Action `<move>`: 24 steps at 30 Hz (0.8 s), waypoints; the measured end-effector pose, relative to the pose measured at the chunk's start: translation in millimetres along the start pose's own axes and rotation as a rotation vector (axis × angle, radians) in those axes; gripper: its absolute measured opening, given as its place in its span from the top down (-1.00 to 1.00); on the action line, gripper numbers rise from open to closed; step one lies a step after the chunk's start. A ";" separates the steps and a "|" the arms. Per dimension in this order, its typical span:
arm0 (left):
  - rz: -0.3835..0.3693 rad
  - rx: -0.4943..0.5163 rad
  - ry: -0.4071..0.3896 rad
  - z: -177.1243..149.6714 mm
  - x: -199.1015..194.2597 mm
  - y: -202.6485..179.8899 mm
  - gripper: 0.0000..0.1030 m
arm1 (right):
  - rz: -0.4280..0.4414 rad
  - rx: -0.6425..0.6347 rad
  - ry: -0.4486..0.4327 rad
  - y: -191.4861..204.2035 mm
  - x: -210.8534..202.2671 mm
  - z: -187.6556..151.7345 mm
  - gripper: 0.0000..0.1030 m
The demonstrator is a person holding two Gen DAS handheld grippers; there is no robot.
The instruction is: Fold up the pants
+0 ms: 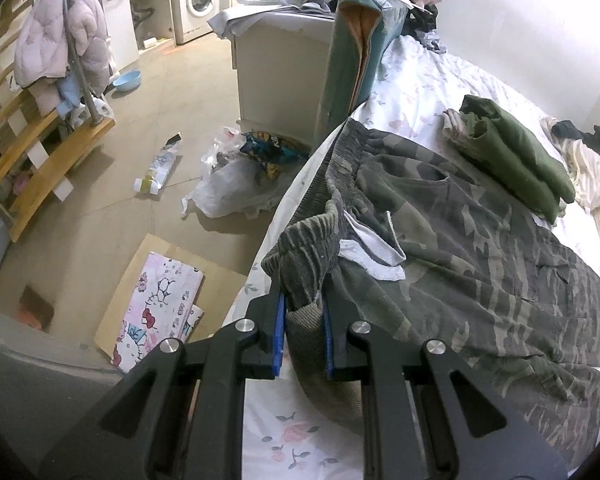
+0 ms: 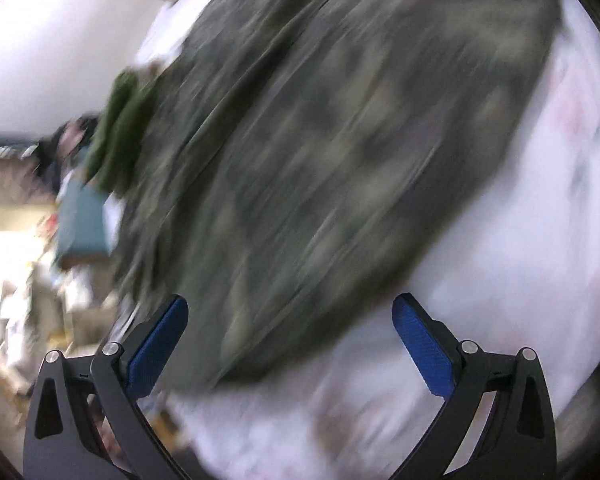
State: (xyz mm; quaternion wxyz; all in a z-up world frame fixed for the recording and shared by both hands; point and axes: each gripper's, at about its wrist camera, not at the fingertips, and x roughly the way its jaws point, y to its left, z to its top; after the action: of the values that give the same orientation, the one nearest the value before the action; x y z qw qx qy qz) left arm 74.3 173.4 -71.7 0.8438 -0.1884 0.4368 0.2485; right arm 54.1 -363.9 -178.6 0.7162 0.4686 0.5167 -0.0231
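Camouflage pants (image 1: 460,248) lie spread on the floral bed sheet (image 1: 424,80), the ribbed waistband toward the bed's left edge. My left gripper (image 1: 304,304) is shut on a bunched corner of the waistband, the cloth pinched between its blue pads (image 1: 279,328). A white pocket lining (image 1: 372,256) sticks out beside it. In the blurred right wrist view the pants (image 2: 320,140) fill the middle. My right gripper (image 2: 290,320) is open and empty, just above the pants' near edge.
A folded olive green garment (image 1: 516,156) lies on the bed beyond the pants, with white clothes (image 1: 592,184) to its right. A teal folded mat (image 1: 360,48) and a white cabinet (image 1: 276,68) stand at the bed's end. Bags and bottles litter the floor (image 1: 172,168).
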 end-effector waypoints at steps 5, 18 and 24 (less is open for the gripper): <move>0.011 0.033 -0.005 2.8 -0.7 -6.5 0.77 | -0.074 0.192 -0.257 -41.7 -33.7 77.0 -0.91; 0.052 0.060 0.002 5.4 4.7 -15.3 0.77 | -0.312 0.458 -0.530 -112.2 -110.5 230.7 -0.33; 0.091 0.066 0.021 4.6 14.4 -13.5 0.77 | -0.429 0.473 -0.564 -125.0 -126.5 256.8 0.91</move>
State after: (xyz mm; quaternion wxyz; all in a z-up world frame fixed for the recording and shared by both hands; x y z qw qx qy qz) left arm 92.3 168.7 -79.8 0.8328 -0.1429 0.4617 0.2699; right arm 115.1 -669.5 -156.3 0.6812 0.4770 0.3671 -0.4168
